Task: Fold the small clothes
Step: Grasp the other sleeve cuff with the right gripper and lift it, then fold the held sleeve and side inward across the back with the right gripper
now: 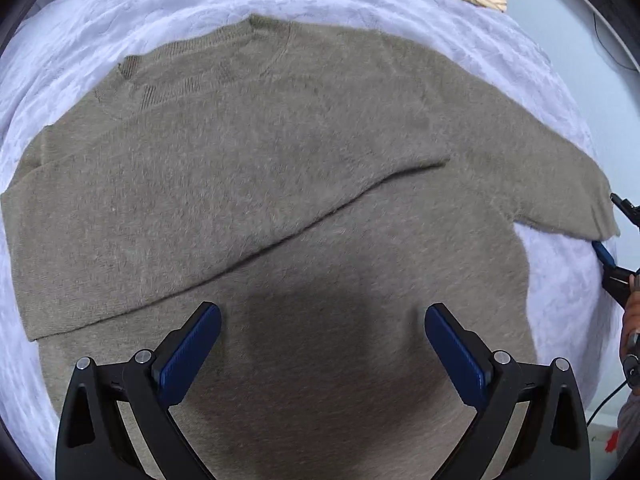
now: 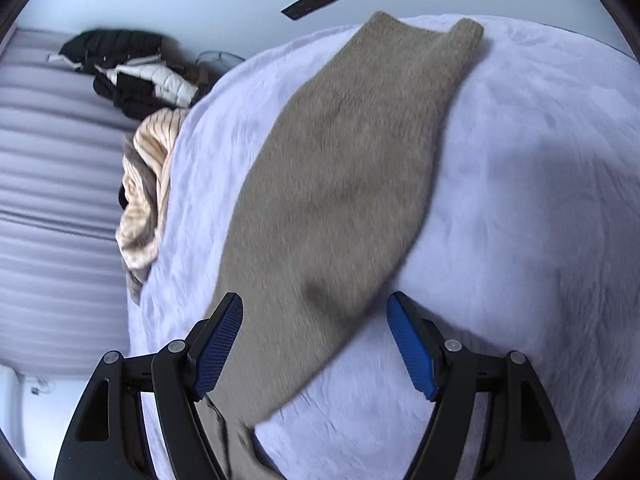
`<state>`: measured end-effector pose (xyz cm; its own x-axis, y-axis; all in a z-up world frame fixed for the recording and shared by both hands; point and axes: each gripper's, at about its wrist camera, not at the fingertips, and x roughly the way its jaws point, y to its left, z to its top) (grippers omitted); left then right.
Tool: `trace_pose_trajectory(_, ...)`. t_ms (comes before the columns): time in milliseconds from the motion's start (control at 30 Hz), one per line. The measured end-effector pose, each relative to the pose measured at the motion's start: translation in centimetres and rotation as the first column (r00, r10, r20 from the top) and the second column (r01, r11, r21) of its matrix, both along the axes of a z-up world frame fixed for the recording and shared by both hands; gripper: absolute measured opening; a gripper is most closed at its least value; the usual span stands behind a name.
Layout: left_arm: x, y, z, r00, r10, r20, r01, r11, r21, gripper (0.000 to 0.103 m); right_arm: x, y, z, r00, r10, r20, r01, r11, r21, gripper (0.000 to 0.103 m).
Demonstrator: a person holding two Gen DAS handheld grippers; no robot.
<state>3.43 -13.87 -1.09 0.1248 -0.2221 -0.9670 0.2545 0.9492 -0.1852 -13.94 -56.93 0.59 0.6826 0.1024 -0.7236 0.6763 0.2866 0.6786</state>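
Left wrist: your left gripper (image 1: 322, 344) hangs empty, spread wide over the sweater (image 1: 280, 152); right gripper (image 2: 316, 344) spread, probably empty, astride its sleeve (image 2: 352, 168). A shallow pinch could drag the folded sleeve (image 1: 224, 208) loose.

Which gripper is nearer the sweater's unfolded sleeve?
Right. The right gripper has its open jaws around the unfolded sleeve; the left gripper hovers open over the sweater body, away from it.

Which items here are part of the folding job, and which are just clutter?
In the job:
- taupe sweater
- left tongs, open above it
- right tongs, open over a sleeve

Lying about:
- striped garment
- dark jackets
- white bedcover
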Motion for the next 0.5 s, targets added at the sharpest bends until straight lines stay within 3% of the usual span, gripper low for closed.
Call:
trace_pose_trajectory(33, 0.3, -0.3, 0.4, 1.000, 0.011, 0.015, -0.011, 1.000, -0.011, 0.102, 0.4, -0.3, 0.0, 1.000, 0.002, 0.003, -0.002, 1.000, 0.007, 0.068)
trace_pose_trajectory(67, 0.8, -0.7, 0.7, 0.999, 0.022, 0.024, -0.022, 1.000, -0.019, 0.102, 0.9, -0.6, -0.2, 1.000, 0.008, 0.003, -0.008, 1.000, 0.021, 0.042)
trace_pose_trajectory(133, 1.5, -0.9, 1.2, 0.998, 0.049, 0.030, -0.048, 0.998, -0.040, 0.102, 1.7, -0.5, -0.6, 1.000, 0.020, 0.010, -0.020, 0.998, 0.064, 0.014)
trace_pose_trajectory(200, 2.0, -0.1, 1.7, 0.997, 0.074, 0.025, -0.072, 0.995, -0.070, 0.102, 2.7, 0.3, 0.1, 0.998, 0.045, 0.051, -0.048, 0.997, 0.068, 0.012)
trace_pose_trajectory(300, 2.8, 1.2, 2.3, 0.995, 0.098, 0.010, -0.096, 0.990, -0.107, 0.102, 5.3, 3.1, 2.4, 0.979, 0.173, 0.107, -0.173, 0.985, -0.007, 0.011)
trace_pose_trajectory(333, 2.7, 3.4, 2.8, 0.995, 0.103, 0.006, -0.102, 0.987, -0.121, 0.102, 6.1, 4.3, 3.2, 0.966, 0.227, 0.121, -0.224, 0.974, -0.037, 0.011)
trace_pose_trajectory(400, 2.7, 4.5, 3.0, 0.993, 0.115, 0.009, -0.113, 0.987, -0.118, 0.102, 8.6, 7.3, 5.1, 0.924, 0.352, 0.148, -0.339, 0.935, -0.106, 0.011)
trace_pose_trajectory(500, 2.0, 6.6, 2.6, 0.989, 0.147, 0.030, -0.143, 0.984, -0.106, 0.102, 12.7, 13.9, 7.6, 0.811, 0.553, 0.190, -0.521, 0.831, -0.194, 0.011)
